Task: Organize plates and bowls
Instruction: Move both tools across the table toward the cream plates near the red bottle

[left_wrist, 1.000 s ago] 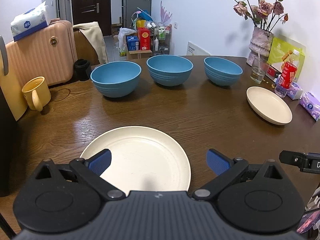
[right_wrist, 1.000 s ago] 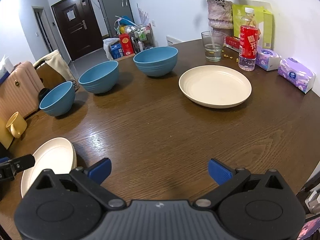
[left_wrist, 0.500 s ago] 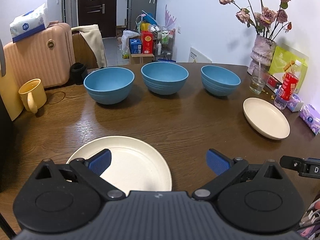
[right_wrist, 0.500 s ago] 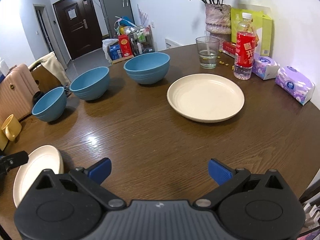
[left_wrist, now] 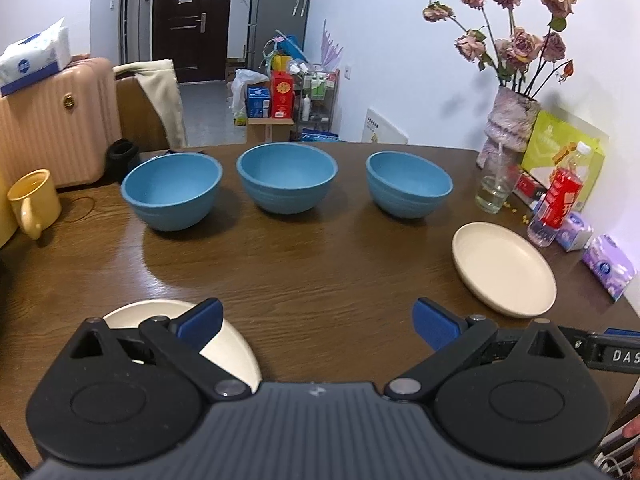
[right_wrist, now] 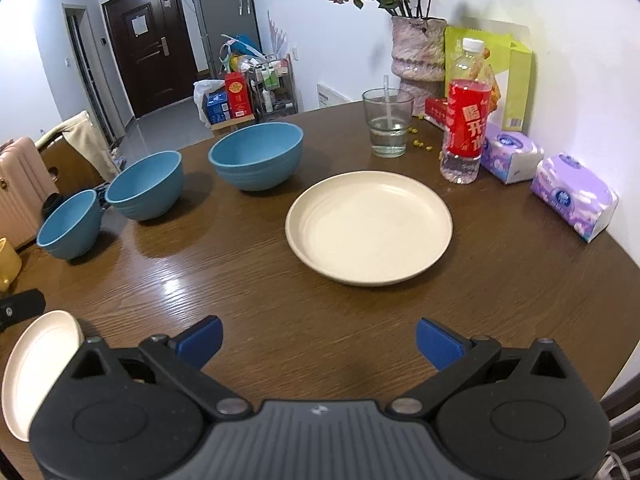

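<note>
Three blue bowls stand in a row across the far side of the brown table: left bowl (left_wrist: 172, 190), middle bowl (left_wrist: 286, 182), right bowl (left_wrist: 408, 184). One cream plate (left_wrist: 232, 350) lies close in front of my left gripper (left_wrist: 316, 320), partly hidden under its left finger. A second cream plate (right_wrist: 370, 226) lies ahead of my right gripper (right_wrist: 318, 338); the same plate (left_wrist: 502, 268) shows at the right in the left wrist view. Both grippers hang open above the wood with nothing between their fingers. The near plate (right_wrist: 38, 364) shows at the right wrist view's lower left.
A yellow mug (left_wrist: 34, 202) stands at the table's left edge. A glass of water (right_wrist: 388, 122), a red-labelled bottle (right_wrist: 466, 132), a vase of dried roses (right_wrist: 418, 52), a green box and two tissue packs (right_wrist: 572, 196) crowd the right back. A pink suitcase (left_wrist: 52, 120) stands beyond the table.
Both grippers have drawn back and risen. The near plate has slid down under the left gripper's left finger, and the far plate now sits more central ahead of the right gripper.
</note>
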Available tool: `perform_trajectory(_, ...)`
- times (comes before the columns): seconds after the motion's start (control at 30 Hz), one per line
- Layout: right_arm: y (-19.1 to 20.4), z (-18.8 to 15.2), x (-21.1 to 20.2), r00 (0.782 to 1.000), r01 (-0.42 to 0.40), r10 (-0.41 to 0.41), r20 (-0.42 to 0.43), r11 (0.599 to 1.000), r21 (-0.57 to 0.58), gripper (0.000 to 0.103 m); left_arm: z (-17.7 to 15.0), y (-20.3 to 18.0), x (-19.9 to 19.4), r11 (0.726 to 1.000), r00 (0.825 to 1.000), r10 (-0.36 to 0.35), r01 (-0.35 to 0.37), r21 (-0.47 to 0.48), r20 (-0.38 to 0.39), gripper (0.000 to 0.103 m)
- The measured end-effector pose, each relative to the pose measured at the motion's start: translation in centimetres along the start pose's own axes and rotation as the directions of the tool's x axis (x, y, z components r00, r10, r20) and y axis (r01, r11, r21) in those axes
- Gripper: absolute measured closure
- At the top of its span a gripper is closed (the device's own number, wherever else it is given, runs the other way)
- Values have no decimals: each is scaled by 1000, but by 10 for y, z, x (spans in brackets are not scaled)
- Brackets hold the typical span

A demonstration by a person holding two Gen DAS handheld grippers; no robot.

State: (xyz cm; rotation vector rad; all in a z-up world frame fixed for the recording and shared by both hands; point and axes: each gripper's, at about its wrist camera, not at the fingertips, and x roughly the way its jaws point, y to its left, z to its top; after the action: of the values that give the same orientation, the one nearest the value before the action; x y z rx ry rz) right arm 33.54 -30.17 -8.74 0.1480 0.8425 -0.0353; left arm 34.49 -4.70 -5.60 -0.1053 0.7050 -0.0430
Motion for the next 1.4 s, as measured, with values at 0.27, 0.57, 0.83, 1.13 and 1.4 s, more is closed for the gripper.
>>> perform_trajectory(0.27, -33, 21, 13, 999, 10, -9, -31, 1000, 20, 0, 19, -37, 21, 1000, 999, -31, 31, -4, 9, 0)
perform_trajectory(0.57, -82, 45, 40, 997, 46, -42, -60, 996, 74, 0, 32, -74, 58, 999, 999, -36, 35, -9, -29, 0)
perform_trajectory(0.83, -118, 75, 75, 997, 38, -29, -77, 992, 119, 0, 47, -106, 100, 999, 995, -20, 18, -27, -94, 0)
perform_trajectory(1.13, -142, 101, 120, 994, -23, 38, -107, 990, 137, 8, 54, -143, 145, 1000, 986, -18, 13, -26, -168, 0)
perform_trajectory(1.4, -156, 113, 153, 989, -38, 55, -135, 991, 128, 22, 55, -167, 194, 999, 965, 5, -18, -46, -263, 4)
